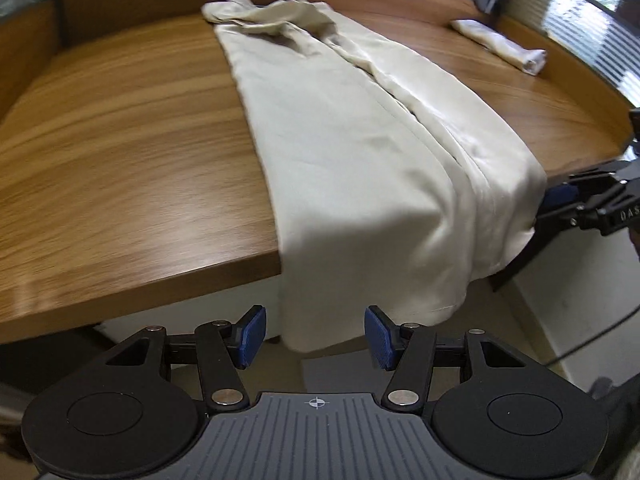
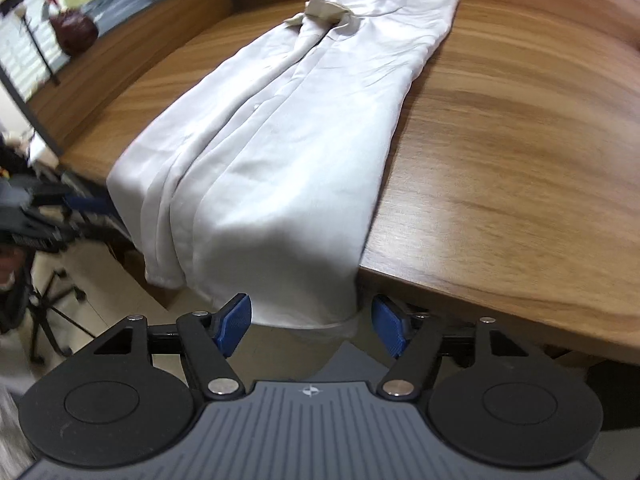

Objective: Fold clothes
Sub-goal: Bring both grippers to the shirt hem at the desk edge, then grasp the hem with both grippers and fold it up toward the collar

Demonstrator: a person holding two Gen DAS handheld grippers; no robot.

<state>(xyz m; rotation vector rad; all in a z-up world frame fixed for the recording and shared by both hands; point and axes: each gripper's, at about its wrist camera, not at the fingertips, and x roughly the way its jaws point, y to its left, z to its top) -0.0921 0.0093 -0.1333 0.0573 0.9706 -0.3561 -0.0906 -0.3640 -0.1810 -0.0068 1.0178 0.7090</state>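
Note:
A cream garment [image 1: 352,128] lies lengthwise on the wooden table [image 1: 120,160], folded into a long strip, its near end hanging over the front edge. It also shows in the right wrist view [image 2: 272,140]. My left gripper [image 1: 315,335] is open, just below the table edge, its blue pads either side of the hanging hem's left part. My right gripper [image 2: 311,326] is open at the hem's right corner, below the edge; it also shows in the left wrist view [image 1: 560,200] beside the cloth's right side.
A folded pale cloth [image 1: 500,46] lies at the table's far right near a window with blinds. A wooden partition rims the table's back. An office chair base [image 2: 52,312] stands on the floor to the left. A dark round object [image 2: 74,30] sits beyond the partition.

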